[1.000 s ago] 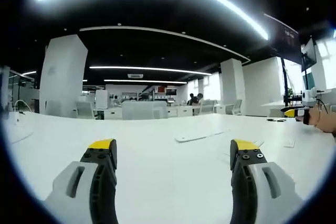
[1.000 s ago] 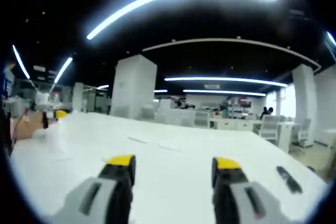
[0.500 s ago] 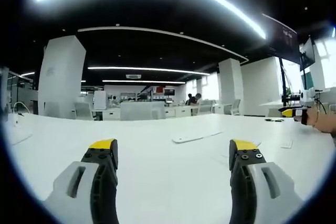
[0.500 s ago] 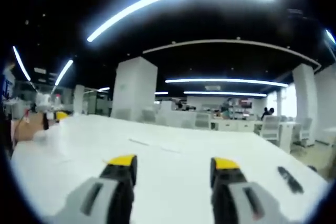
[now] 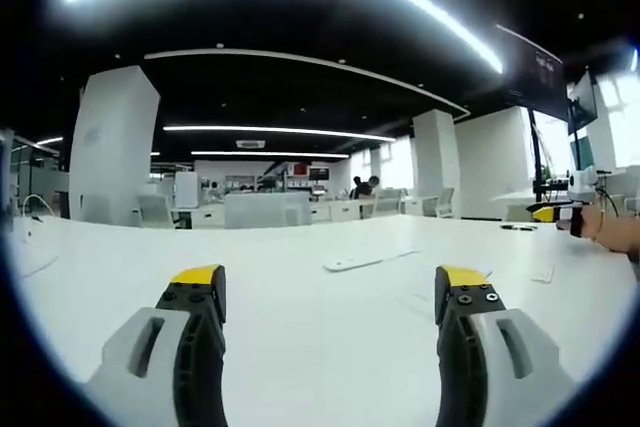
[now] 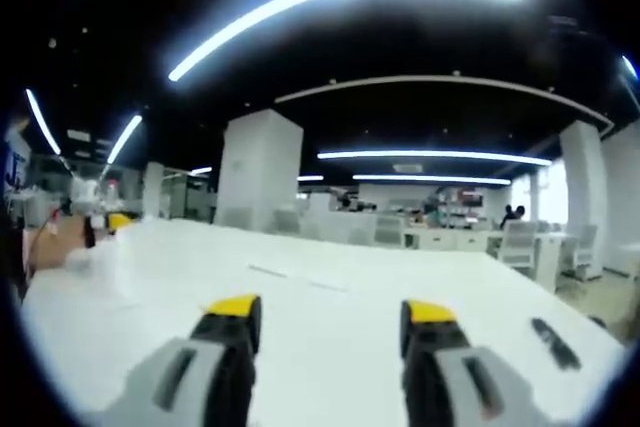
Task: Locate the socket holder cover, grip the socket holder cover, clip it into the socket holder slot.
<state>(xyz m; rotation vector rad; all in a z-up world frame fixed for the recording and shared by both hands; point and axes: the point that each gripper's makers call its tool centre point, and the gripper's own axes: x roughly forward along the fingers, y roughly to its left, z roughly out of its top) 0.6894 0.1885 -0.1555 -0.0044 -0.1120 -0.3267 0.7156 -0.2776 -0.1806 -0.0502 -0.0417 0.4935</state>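
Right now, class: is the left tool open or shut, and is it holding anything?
Open and empty: the left tool has its yellow-tipped jaws wide apart, with bare white table between them.

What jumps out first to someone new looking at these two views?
The yellow-tipped jaws of the left gripper and the right gripper, both wide open over a big white table. Next, a flat white strip lying on the table ahead of the left gripper, and a small dark bar at the table's right in the right gripper view.
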